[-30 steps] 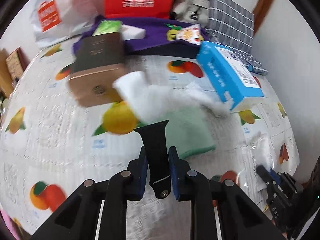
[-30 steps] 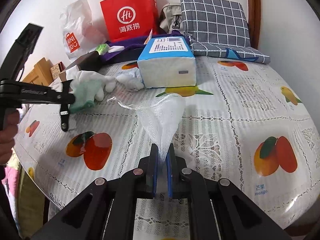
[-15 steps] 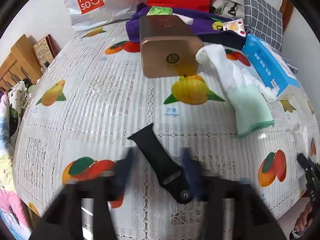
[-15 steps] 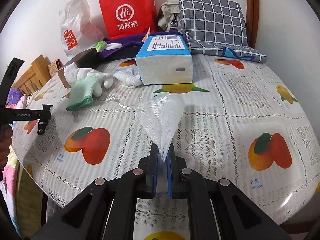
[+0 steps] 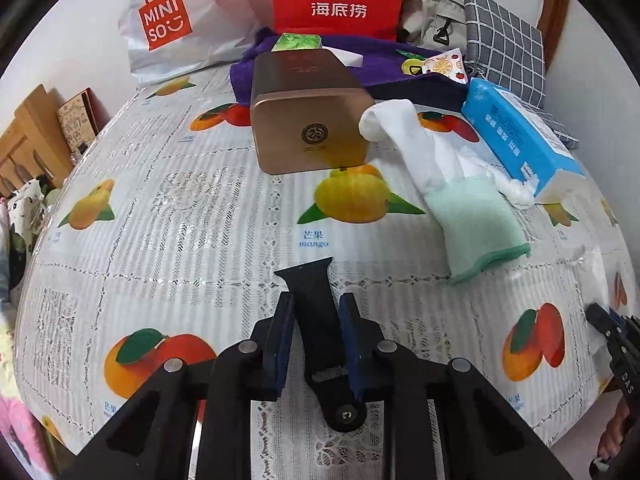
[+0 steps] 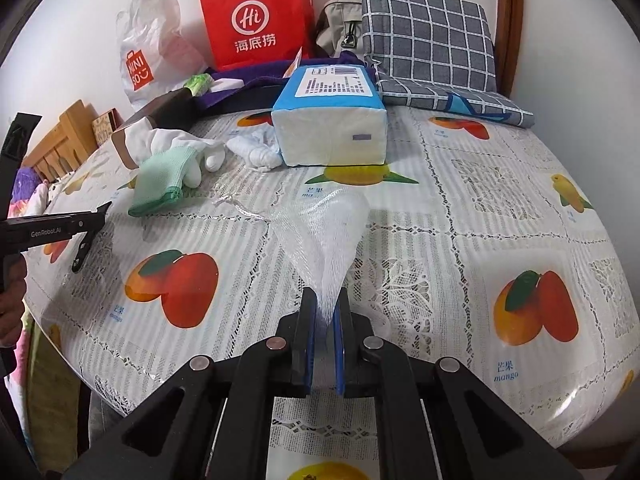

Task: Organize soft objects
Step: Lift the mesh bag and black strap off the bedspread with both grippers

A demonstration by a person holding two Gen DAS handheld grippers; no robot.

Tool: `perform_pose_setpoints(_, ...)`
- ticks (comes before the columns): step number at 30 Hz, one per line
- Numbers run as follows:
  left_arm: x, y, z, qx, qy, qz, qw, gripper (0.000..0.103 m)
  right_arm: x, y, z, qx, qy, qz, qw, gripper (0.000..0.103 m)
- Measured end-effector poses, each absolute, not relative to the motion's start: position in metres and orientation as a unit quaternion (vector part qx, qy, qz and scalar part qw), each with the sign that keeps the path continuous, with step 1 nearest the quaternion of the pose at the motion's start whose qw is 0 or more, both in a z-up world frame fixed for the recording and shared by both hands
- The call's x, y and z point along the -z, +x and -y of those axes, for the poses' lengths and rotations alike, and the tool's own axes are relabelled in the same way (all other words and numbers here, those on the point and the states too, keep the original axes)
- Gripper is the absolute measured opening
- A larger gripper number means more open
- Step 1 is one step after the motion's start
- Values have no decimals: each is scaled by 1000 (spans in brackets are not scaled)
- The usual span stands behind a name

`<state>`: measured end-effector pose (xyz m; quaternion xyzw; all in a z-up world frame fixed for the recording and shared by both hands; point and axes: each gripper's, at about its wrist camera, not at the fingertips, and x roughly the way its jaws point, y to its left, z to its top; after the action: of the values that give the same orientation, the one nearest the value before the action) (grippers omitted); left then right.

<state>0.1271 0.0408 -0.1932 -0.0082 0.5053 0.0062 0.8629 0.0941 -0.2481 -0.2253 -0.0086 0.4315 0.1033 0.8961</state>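
Fruit-print tablecloth (image 6: 460,216); left tool (image 5: 316,312) pinches black strap (image 5: 320,320), right tool (image 6: 324,312) white netting (image 6: 324,240).

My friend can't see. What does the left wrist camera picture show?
The left gripper holds a black strap just above a table with a fruit-print cover. Behind it lie a brown tin, a white and green glove and a blue tissue pack.

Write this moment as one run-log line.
left tongs: gripping black strap | right tongs: gripping white mesh | glove: on table
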Motion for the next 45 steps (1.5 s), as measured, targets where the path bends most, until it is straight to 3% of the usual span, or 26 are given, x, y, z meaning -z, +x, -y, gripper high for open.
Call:
perform_pose_setpoints(4,191,127,-46,6,-33,-510,860,20,223,98,247,-103,-10,-434,895,8)
perform_pose_setpoints(8,185,125,-46,20,-42,-507,861,10,215,99,244,-106,-18,-423,900,5)
perform_pose_setpoints(13,187,129,-48,26,-46,-514,856,9,207,104,242,-119,-9,-421,899,5)
perform_pose_setpoints(16,190,128,-47,5,-30,-523,852,12,207,107,240,-115,-18,-421,900,5)
perform_pose_setpoints(18,191,125,-47,-11,-12,-516,857,29,209,108,240,-116,-17,-424,898,5)
perform_pose_setpoints(21,192,124,-51,-30,-1,-510,860,43,214,110,238,-117,-19,-431,895,5)
perform_pose_setpoints(24,193,125,-60,-25,-34,-513,857,43,219,112,236,-120,-21,-438,891,5)
perform_pose_setpoints(30,196,122,-46,-13,-5,-510,860,47,214,117,232,-128,-27,-433,892,5)
perform_pose_setpoints(34,196,120,-40,-10,5,-497,868,39,203,123,234,-135,-24,-421,897,5)
perform_pose_setpoints(37,195,119,-41,-4,0,-489,872,23,194,128,235,-137,-27,-410,901,5)
perform_pose_setpoints(45,197,119,-40,-7,-4,-480,877,24,186,137,237,-139,-26,-402,905,5)
